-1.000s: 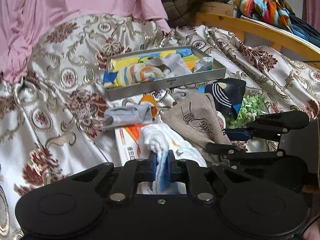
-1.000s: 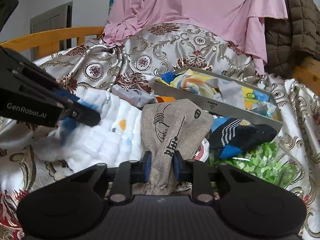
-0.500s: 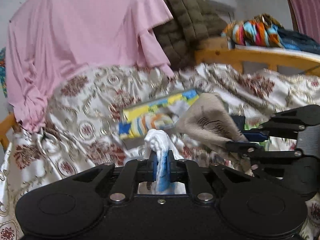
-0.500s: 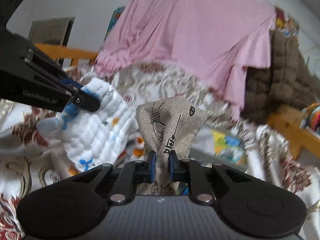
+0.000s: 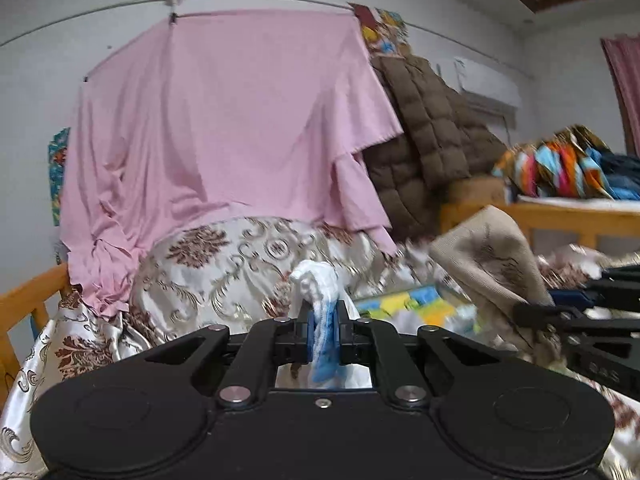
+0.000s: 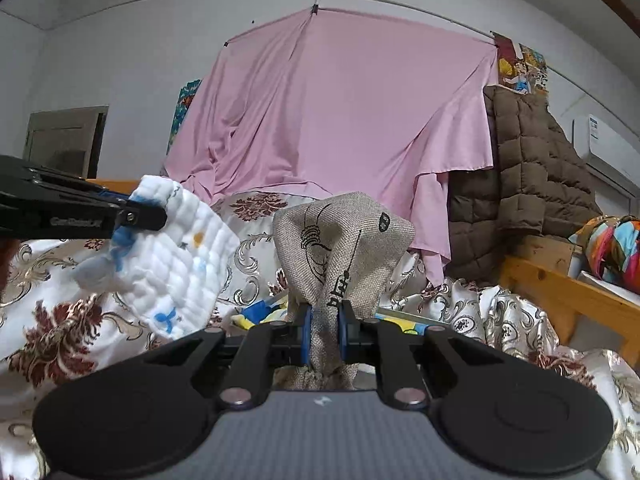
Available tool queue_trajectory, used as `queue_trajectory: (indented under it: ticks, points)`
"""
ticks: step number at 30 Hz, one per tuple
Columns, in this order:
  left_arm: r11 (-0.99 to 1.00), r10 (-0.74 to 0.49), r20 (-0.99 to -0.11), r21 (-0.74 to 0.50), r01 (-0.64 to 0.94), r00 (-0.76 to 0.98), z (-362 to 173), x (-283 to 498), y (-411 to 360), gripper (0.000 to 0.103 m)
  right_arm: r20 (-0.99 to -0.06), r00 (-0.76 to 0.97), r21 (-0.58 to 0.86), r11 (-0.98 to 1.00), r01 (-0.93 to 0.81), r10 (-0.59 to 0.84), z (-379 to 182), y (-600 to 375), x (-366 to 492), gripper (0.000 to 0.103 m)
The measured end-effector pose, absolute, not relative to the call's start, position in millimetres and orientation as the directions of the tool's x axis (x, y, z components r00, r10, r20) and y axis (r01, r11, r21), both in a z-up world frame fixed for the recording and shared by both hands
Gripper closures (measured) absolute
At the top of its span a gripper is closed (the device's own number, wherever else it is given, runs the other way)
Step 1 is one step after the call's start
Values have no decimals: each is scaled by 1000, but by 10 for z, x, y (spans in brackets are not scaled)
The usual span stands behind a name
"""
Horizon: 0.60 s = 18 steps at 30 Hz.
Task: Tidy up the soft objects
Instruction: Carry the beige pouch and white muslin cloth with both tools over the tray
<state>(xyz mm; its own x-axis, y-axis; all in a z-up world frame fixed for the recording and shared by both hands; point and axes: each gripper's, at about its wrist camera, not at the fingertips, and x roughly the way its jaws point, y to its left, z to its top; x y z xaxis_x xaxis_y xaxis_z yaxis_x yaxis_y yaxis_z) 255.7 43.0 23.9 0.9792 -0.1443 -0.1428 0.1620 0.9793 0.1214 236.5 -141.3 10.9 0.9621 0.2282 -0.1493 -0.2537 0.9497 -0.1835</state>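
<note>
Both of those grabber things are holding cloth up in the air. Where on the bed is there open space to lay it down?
The open patch is the patterned bedspread on the left, between the wooden rail and the hanging pink sheet. It's crowded on the right, where the tray of colourful cloths lies below the beige cloth.

Right tongs point(image 6: 323, 334) clamped on beige burlap cloth point(image 6: 340, 248), raised above patterned bedspread point(image 6: 60, 320); left tongs point(image 6: 156, 216) pinching white quilted cloth point(image 6: 172, 268) alongside.

Each black claw point(image 5: 323, 326) point(image 6: 323, 330) has blue pads point(image 6: 306, 334), silver screws and round-lobed linkage bodies.
</note>
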Motion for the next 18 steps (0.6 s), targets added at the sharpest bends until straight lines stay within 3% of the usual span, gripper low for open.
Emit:
queue_trajectory:
  ticks: [13, 18]
  points:
    - [989, -119, -91, -103, 110, 989, 356, 4138, 423, 94, -222, 942, -69, 960, -273, 252, 610, -1662, 3879, 88]
    - [957, -140, -88, -269, 111, 986, 231, 4741, 489, 94, -258, 936, -88, 959, -268, 238, 653, -1559, 4578, 88]
